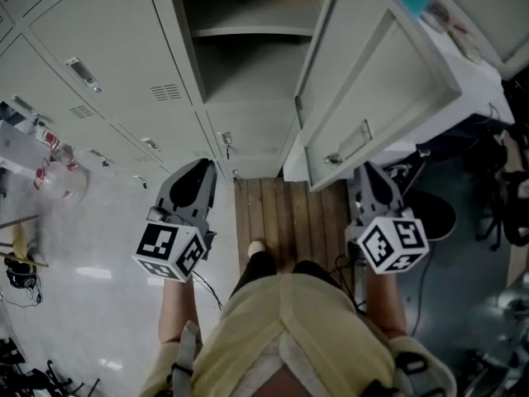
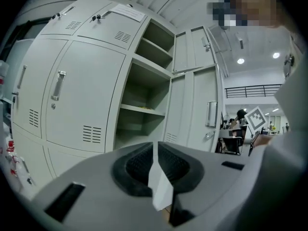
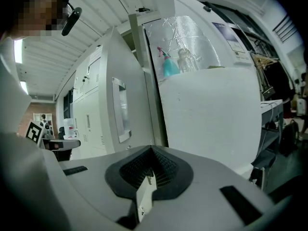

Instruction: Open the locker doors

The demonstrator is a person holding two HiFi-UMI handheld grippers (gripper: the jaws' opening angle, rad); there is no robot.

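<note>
A bank of grey lockers fills the head view's top. Its middle column stands open, showing bare shelves (image 1: 248,31), and the open doors (image 1: 372,81) swing out to the right. The doors on the left (image 1: 107,48) are closed, each with a small handle (image 1: 83,73). My left gripper (image 1: 202,165) hangs below the closed doors, shut and holding nothing. In the left gripper view its jaws (image 2: 155,146) point at the open compartment (image 2: 144,105), beside a closed door (image 2: 77,90). My right gripper (image 1: 369,168) sits under the open doors, shut and holding nothing, next to a door edge (image 3: 120,109).
A wooden floor strip (image 1: 281,222) lies before the open column. Bags and clutter (image 1: 50,172) sit on the pale floor at left. A black chair base (image 1: 434,213) and cables crowd the right. A white cabinet (image 3: 211,114) with a spray bottle (image 3: 168,64) on top stands beside the open doors.
</note>
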